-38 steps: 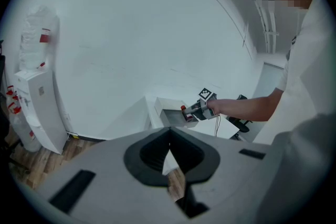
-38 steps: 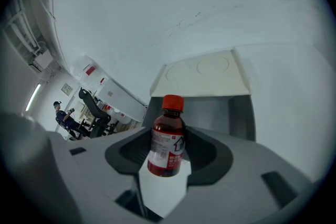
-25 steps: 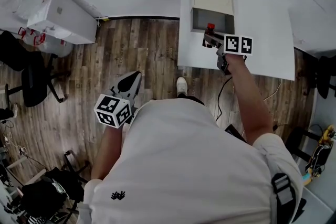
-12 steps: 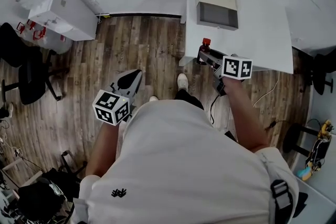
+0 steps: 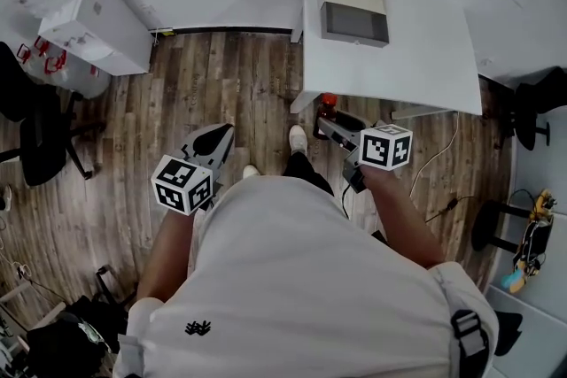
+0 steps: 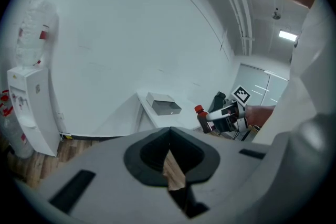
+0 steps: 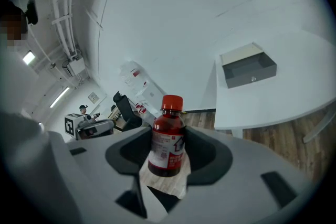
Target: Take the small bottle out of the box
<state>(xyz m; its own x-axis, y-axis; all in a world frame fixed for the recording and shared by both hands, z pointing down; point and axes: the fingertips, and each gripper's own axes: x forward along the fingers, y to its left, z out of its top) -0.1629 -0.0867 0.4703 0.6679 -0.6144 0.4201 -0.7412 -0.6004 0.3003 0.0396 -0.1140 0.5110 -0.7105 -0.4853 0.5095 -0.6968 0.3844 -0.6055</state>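
Because your right claw (image 5: 335, 121) pinches the small bottle (image 7: 168, 136) by its sides, it stands upright near you, well apart from the far box (image 5: 354, 10). Your left claw (image 6: 170, 165) is pressed together, empty.

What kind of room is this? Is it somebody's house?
Probably an office or workroom rather than a home: there's a water dispenser, a black office chair and a plain white table on a wood-plank floor.

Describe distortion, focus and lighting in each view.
Head view: even light, no hard shadows, sharp throughout. Left gripper view: strong fisheye, black corners, bright ceiling lamp. Right gripper view: same fisheye; small bottle sharp up close, box behind still clear.
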